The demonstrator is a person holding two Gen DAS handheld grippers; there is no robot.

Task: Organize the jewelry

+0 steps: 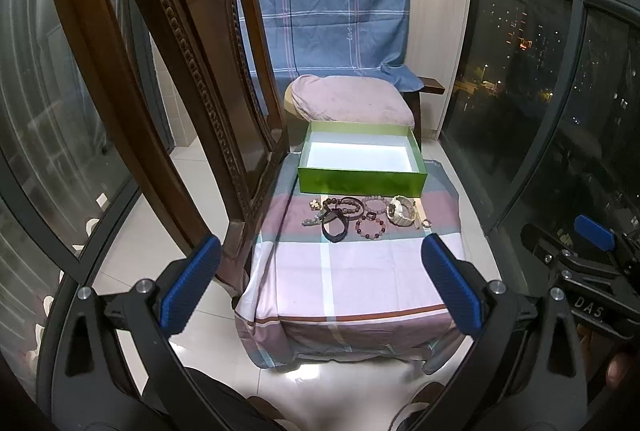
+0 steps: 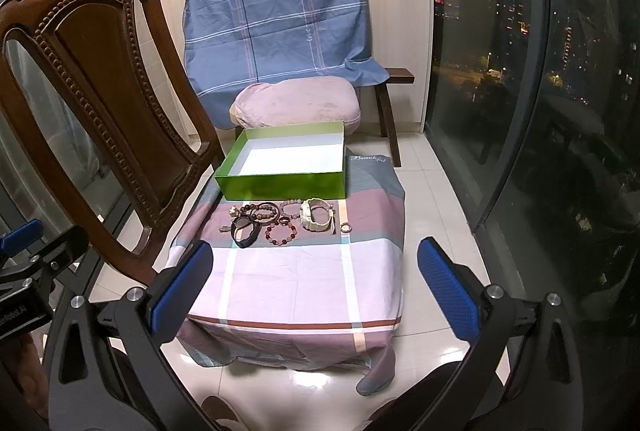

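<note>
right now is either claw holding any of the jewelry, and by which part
Nothing is held. The left claw and right claw are both open and empty, short of the bracelets, which lie on the cloth before the green box.

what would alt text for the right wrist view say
A cluster of bracelets and a white watch lies on a checked cloth, just in front of an empty green box. The right gripper is open with its blue fingers wide apart, short of the jewelry; a wooden chair stands left.

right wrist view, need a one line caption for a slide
Open right gripper faces a cloth-covered table with jewelry laid before an empty green box.
</note>
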